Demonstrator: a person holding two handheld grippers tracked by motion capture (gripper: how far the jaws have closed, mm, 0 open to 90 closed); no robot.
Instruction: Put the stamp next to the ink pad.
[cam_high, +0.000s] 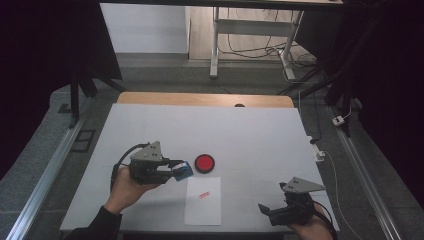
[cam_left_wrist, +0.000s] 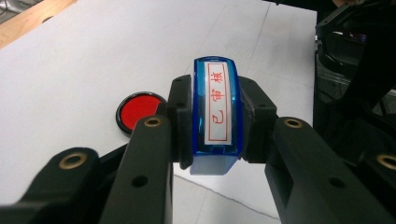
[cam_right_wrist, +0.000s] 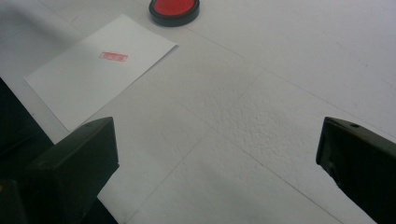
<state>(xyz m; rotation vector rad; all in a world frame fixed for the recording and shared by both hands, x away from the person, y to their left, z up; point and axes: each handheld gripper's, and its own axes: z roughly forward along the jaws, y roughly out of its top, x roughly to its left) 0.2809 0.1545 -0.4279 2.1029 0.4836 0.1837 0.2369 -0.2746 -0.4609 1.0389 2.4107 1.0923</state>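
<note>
Stamp (cam_left_wrist: 217, 109) between left gripper's (cam_left_wrist: 215, 122) fingers (cam_left_wrist: 180, 119)

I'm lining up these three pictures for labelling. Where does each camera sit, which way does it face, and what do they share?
High view: above the person's side, looking forward and down at the table; both forearms enter from below.
Left gripper view: rides the left gripper, looking along its jaws, shut on the blue stamp.
Right gripper view: rides the right gripper, jaws open over the table.
Shared: the red ink pad; the stamped paper.

Even overhead light, dark surround, sharp
</note>
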